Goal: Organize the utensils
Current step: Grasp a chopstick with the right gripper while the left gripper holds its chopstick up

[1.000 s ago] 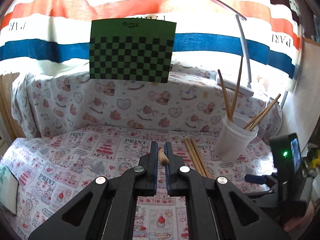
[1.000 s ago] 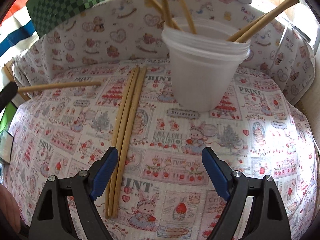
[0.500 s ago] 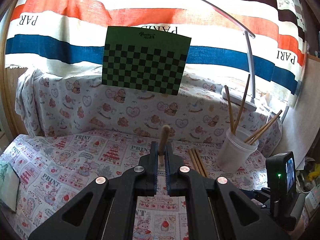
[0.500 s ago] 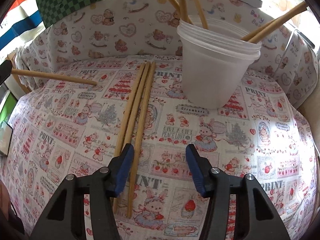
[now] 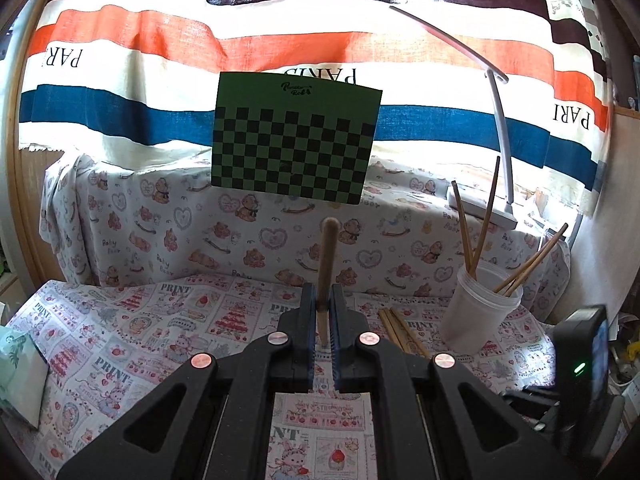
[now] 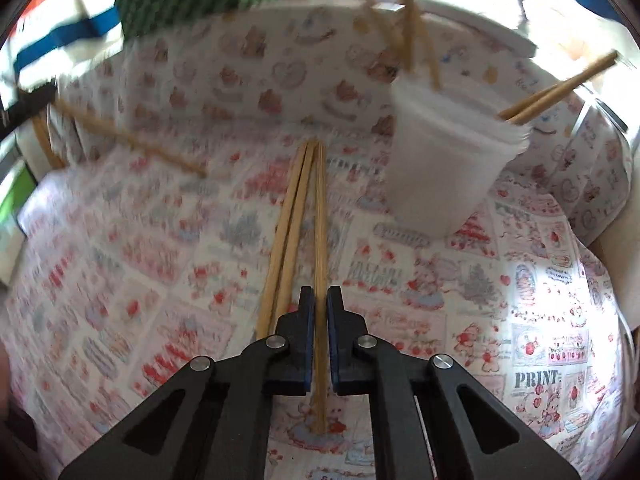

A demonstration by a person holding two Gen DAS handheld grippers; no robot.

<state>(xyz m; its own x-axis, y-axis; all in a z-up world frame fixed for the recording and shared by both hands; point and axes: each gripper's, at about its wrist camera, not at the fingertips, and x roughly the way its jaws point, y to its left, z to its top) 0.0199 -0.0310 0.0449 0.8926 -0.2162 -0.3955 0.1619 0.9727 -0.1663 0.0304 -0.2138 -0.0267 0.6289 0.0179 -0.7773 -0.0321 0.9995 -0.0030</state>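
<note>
Right claw [image 6: 317, 304] newly clamped around one chopstick [image 6: 320, 220] beside white cup [image 6: 448, 160]

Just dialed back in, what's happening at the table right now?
A person holding two grippers is sorting chopsticks into the white plastic cup, which already holds several. The left gripper is shut on one chopstick, held raised in the air above the cloth. The right gripper has just closed on the rightmost chopstick of three on the printed tablecloth. The other two chopsticks lie beside it.
</note>
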